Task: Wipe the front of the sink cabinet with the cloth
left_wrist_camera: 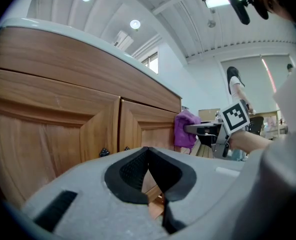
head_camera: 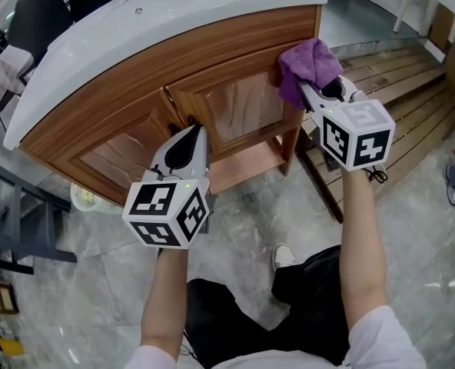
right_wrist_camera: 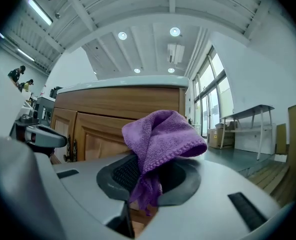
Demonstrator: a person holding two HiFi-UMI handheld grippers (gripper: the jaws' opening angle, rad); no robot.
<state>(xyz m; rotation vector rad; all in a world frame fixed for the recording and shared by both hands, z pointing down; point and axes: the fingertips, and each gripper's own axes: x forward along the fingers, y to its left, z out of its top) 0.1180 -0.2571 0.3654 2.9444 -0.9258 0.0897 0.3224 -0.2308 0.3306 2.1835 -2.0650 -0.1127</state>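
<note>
The wooden sink cabinet (head_camera: pixel 135 106) stands under a white basin top (head_camera: pixel 174 14), with two panelled doors (head_camera: pixel 243 110). A purple cloth (head_camera: pixel 308 68) is pressed against the upper right corner of the right door, and my right gripper (head_camera: pixel 313 92) is shut on it. In the right gripper view the cloth (right_wrist_camera: pixel 160 144) bunches out of the jaws in front of the cabinet (right_wrist_camera: pixel 118 119). My left gripper (head_camera: pixel 187 146) is shut and empty, close to the door knobs at the seam between the doors. The left gripper view shows the cabinet (left_wrist_camera: pixel 63 114), the cloth (left_wrist_camera: pixel 185 129) and the right gripper (left_wrist_camera: pixel 208 131).
A low shelf (head_camera: pixel 247 164) sits under the cabinet's right half. Wooden slat flooring (head_camera: pixel 396 91) lies to the right, marble floor (head_camera: pixel 289 221) below. A dark metal frame (head_camera: pixel 4 214) stands at the left. My shoe (head_camera: pixel 283 256) is near the cabinet's foot.
</note>
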